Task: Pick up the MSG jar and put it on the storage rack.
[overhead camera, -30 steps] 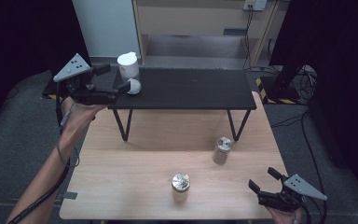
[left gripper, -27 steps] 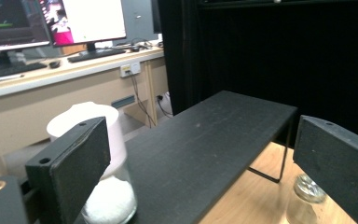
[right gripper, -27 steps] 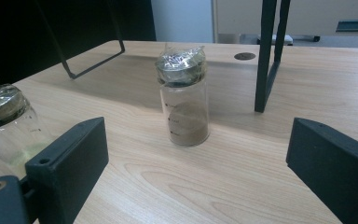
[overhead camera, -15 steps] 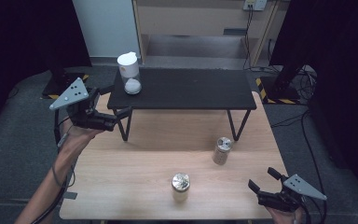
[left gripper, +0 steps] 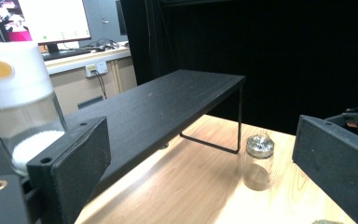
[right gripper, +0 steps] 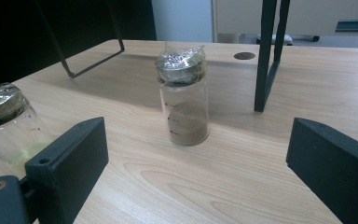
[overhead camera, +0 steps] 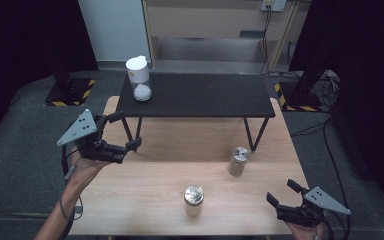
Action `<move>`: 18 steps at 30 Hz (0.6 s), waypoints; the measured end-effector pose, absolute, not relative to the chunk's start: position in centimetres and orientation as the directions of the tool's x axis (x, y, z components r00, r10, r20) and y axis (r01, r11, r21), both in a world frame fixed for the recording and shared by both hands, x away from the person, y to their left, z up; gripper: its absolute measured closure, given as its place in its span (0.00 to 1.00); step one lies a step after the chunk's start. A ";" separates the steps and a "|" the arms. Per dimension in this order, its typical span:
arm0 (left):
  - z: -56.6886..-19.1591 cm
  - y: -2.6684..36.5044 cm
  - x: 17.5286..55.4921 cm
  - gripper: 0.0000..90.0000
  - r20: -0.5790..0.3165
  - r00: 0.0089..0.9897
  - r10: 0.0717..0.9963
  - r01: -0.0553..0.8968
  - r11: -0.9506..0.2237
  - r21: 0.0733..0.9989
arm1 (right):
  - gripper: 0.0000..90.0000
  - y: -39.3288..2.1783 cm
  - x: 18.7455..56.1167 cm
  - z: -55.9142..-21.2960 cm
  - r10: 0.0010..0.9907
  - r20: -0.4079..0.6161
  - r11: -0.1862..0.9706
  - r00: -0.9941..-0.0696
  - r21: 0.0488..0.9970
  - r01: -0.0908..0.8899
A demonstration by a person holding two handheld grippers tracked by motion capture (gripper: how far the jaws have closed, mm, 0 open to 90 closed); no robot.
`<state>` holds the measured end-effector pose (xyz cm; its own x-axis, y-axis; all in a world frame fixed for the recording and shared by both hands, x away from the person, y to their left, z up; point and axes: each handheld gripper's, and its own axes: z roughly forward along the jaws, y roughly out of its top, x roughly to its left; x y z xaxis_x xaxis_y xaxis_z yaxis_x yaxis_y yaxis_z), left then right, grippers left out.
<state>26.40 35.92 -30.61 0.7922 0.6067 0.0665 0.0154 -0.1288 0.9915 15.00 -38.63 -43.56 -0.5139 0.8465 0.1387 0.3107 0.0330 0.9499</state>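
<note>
White-capped jar (overhead camera: 140,78) upright on left end of black shelf (overhead camera: 200,97), axis vertical. Left gripper (overhead camera: 121,134) gaping, empty, near shelf's left leg. Right gripper (overhead camera: 284,192) gaping, empty, at table (overhead camera: 145,190) corner. Two foil-topped jars (overhead camera: 237,161) (overhead camera: 193,199) upright between.

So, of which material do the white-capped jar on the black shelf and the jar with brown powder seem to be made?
The white-capped jar looks like clear glass or hard plastic, since the white grains inside show through; its cap looks like matte white plastic. The brown-powder jar has the same clear wall, and its top seems to be crinkled shiny foil or film. The shelf looks like matte black board.
</note>
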 end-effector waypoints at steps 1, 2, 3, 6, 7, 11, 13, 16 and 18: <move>-30.9 35.9 26.3 0.03 0.065 0.791 0.609 0.018 -0.129 0.991 | 0.07 -38.6 15.0 -43.6 0.847 0.138 0.033 -0.514 0.950 0.311; -31.4 36.0 26.1 0.03 0.056 0.790 0.611 0.024 -0.122 0.992 | 0.07 -38.6 15.0 -43.6 0.847 0.138 0.033 -0.514 0.950 0.311; -31.9 36.0 26.0 0.03 0.052 0.788 0.613 0.027 -0.119 0.993 | 0.07 -38.6 15.0 -43.6 0.847 0.138 0.033 -0.514 0.950 0.311; -32.8 36.0 25.6 0.03 0.056 0.779 0.624 0.034 -0.130 0.991 | 0.07 -38.6 15.0 -43.6 0.846 0.140 0.032 -0.514 0.950 0.311; -33.3 36.0 25.5 0.03 0.046 0.778 0.626 0.037 -0.120 0.992 | 0.07 -38.6 15.0 -43.6 0.846 0.138 0.034 -0.515 0.950 0.310; -34.7 36.3 25.0 0.03 0.026 0.770 0.637 0.051 -0.103 0.993 | 0.07 -38.6 15.0 -43.5 0.846 0.138 0.034 -0.514 0.950 0.311; -35.2 36.4 24.8 0.03 0.021 0.764 0.644 0.054 -0.096 0.994 | 0.07 -38.6 15.0 -43.6 0.847 0.139 0.033 -0.514 0.950 0.311; -36.1 36.7 24.4 0.03 0.006 0.759 0.651 0.062 -0.081 0.995 | 0.07 -38.6 15.0 -43.5 0.846 0.139 0.034 -0.514 0.949 0.313; -36.7 36.8 24.1 0.03 0.002 0.755 0.656 0.068 -0.082 0.994 | 0.07 -38.6 15.0 -43.5 0.847 0.139 0.033 -0.514 0.950 0.311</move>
